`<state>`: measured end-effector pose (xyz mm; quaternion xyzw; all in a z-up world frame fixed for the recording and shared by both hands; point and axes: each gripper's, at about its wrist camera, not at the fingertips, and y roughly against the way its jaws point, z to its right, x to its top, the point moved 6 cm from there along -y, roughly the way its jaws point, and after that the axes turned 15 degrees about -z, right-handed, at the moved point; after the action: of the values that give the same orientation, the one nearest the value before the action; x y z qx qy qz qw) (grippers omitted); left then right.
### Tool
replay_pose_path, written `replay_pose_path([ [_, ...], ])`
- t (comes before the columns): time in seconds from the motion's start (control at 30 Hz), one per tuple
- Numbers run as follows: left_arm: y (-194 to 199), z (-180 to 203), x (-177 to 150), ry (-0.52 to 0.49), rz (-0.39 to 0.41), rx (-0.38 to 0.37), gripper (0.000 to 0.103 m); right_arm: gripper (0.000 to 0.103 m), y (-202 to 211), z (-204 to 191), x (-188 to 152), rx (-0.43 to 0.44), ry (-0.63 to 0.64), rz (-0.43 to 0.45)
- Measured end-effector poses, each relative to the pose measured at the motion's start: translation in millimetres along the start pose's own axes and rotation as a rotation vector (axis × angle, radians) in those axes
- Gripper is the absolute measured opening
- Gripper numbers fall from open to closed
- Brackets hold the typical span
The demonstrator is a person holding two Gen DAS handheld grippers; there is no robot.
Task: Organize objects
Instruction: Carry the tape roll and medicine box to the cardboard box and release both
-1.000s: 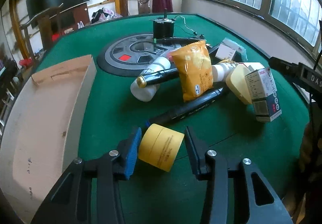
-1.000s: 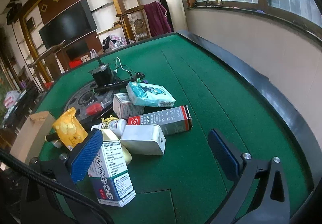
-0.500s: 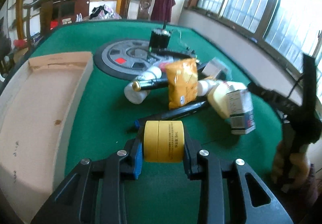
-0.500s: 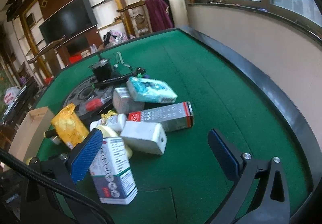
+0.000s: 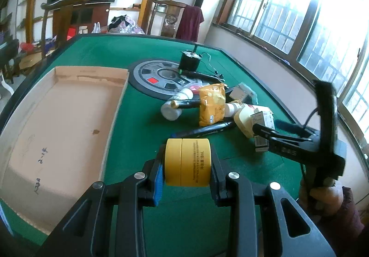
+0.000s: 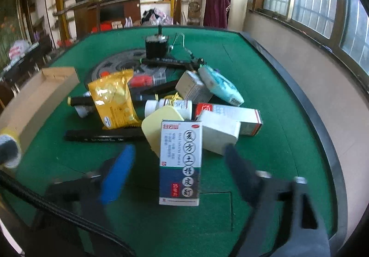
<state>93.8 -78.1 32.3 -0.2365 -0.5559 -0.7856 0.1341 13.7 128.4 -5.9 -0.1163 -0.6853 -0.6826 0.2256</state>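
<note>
Yellow tape roll [image 5: 187, 162]: I have it low and centre in the left wrist view, above the green table [image 5: 143, 127]. It lies on its side, its axis running left to right across the frame from one pad to the other.
Left gripper [image 5: 186, 170]: clamped on the roll, both pads flat on its end faces. A second ago the roll lay tilted on the felt between parted jaws.
Cardboard box [image 5: 57, 118]: left half of the left view, long side running away from me. It fills far more of that frame than before.
Medicine carton [image 6: 180, 162]: centre of the right wrist view, long axis top to bottom of the frame, printed face toward me, its top against the pile.
Right gripper [image 6: 177, 164]: jaws closing with the carton between them; I see clear gaps on both sides. A second ago the carton sat by the left pad.
Hard to read: the right fingers [image 6: 117, 172] are motion-blurred; the roll shows only as a blurred smear at that view's left edge.
Pile: yellow packet [image 6: 114, 99], bottles and boxes overlap, hiding each other.
</note>
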Motion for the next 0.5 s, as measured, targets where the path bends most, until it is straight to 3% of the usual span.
replay_pose_path([
  [0.03, 2.4, -2.4, -0.5, 0.005, 0.004, 0.0, 0.028, 0.04, -4.9, 0.5, -0.6, 0.006, -0.005, -0.022],
  [0.07, 4.8, -5.0, -1.0, 0.01, 0.009, 0.001, 0.028, 0.032, -8.0, 1.9, -1.6, 0.018, -0.015, -0.038],
  [0.27, 19.0, -20.2, -0.6, 0.047, 0.023, -0.016, 0.028, 0.032, 6.0, 15.1, -7.6, 0.197, -0.099, -0.038],
  [0.5, 45.7, -46.6, 26.2, 0.071, 0.016, -0.02, 0.028, 0.032, 52.2, -19.2, 15.6, 0.479, -0.058, -0.025],
])
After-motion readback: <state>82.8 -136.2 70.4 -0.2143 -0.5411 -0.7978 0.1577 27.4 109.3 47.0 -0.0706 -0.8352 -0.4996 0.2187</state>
